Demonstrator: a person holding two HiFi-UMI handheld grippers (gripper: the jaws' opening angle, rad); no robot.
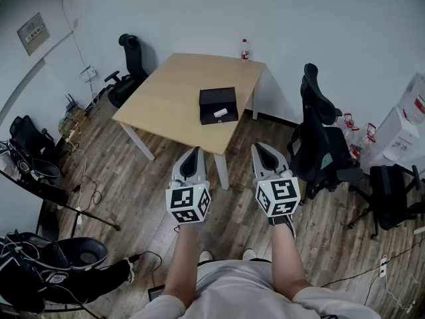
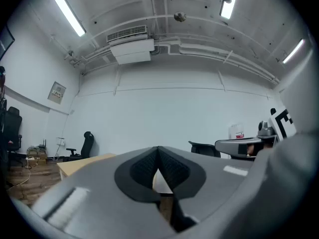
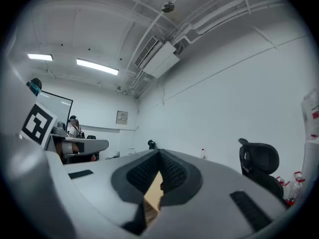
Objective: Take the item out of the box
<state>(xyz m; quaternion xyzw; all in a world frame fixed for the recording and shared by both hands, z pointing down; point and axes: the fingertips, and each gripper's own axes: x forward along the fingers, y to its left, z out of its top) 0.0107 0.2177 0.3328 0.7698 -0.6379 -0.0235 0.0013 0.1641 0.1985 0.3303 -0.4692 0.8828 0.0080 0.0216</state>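
A black open box [image 1: 218, 106] lies on the wooden table [image 1: 179, 92], near its front right corner, with a small white item [image 1: 220, 113] inside. Both grippers hang level in front of the table's near edge, well short of the box. My left gripper [image 1: 194, 153] has its tips together with nothing between them. My right gripper [image 1: 261, 147] is also shut and empty. In the left gripper view the fingertips [image 2: 158, 152] meet at the tip; in the right gripper view the fingertips [image 3: 160, 156] also touch.
A bottle [image 1: 245, 48] stands at the table's far edge. Black office chairs stand at the right [image 1: 321, 145] and far left [image 1: 130, 68]. Bags and cables lie on the wood floor at left [image 1: 40, 171]. White boxes [image 1: 400, 133] are at far right.
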